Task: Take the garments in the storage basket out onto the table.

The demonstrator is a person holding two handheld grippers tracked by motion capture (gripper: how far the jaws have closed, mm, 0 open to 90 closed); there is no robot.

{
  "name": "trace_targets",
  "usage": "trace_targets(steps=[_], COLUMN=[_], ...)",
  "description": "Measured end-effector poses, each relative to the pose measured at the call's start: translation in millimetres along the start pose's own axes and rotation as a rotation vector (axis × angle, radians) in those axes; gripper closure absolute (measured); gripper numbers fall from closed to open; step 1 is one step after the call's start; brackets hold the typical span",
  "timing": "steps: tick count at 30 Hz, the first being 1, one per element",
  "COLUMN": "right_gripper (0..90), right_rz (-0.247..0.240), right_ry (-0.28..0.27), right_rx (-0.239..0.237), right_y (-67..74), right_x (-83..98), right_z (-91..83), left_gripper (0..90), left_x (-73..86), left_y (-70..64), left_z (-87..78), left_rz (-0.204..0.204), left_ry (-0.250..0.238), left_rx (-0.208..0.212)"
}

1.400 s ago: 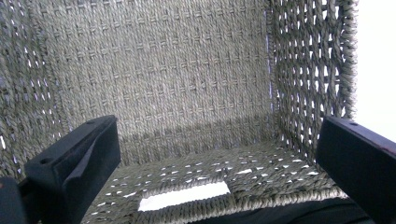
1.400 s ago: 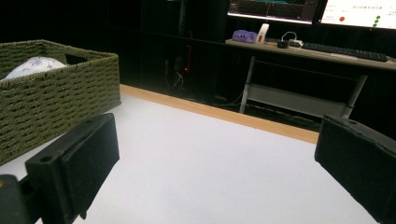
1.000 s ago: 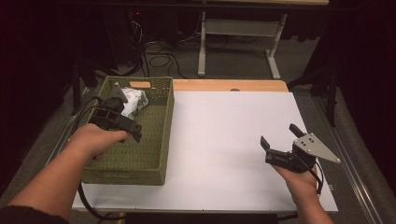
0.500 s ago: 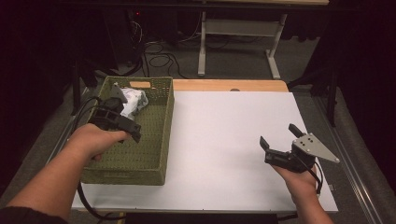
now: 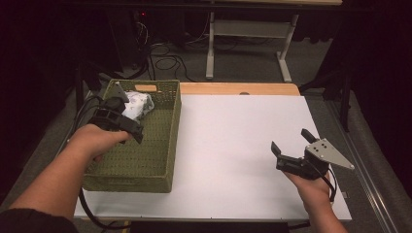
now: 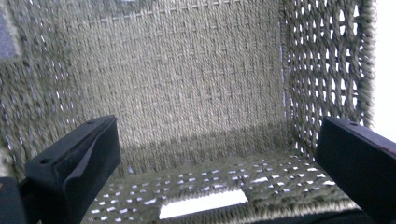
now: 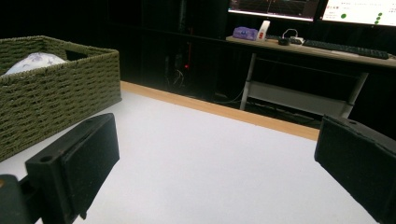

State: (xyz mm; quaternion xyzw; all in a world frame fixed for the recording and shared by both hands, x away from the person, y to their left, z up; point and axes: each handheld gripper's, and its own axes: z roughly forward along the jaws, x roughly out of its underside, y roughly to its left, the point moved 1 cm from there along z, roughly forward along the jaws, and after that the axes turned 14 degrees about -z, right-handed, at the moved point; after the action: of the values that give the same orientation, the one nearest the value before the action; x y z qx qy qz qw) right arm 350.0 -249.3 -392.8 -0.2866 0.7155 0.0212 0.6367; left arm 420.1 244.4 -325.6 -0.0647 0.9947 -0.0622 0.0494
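Green woven basket (image 5: 145, 160) sits on the left part of a white table (image 5: 233, 141). A pale, patterned cloth bundle (image 5: 137, 105) lies in the basket's far end. The left gripper (image 5: 124, 121), held in the person's left hand (image 5: 97, 141), hangs over the basket just beside the cloth, jaws wide apart with nothing between them; its own view looks down at the bare basket floor (image 6: 196, 93). The right gripper (image 5: 291, 158) rests low over the table's right side, well apart from the basket, jaws open and empty.
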Motion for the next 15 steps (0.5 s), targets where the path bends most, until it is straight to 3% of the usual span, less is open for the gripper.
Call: trace_targets(steps=[9,15], right_gripper=[0.5,0.5], right_rz=[0.009,0.011], right_ry=[0.006,0.006], right_rx=[0.002,0.000], right_y=[-2.9,-3.1], right_x=[2.0,2.4], right_z=[-0.4,-0.1], left_gripper=[0.7,0.7], left_x=[-21.9,-37.5], left_y=[2.1,1.2], left_z=[13.9,26.8], left_rz=[-0.004,0.006], left_ry=[-0.020,-0.027], left_rx=[0.007,-0.022])
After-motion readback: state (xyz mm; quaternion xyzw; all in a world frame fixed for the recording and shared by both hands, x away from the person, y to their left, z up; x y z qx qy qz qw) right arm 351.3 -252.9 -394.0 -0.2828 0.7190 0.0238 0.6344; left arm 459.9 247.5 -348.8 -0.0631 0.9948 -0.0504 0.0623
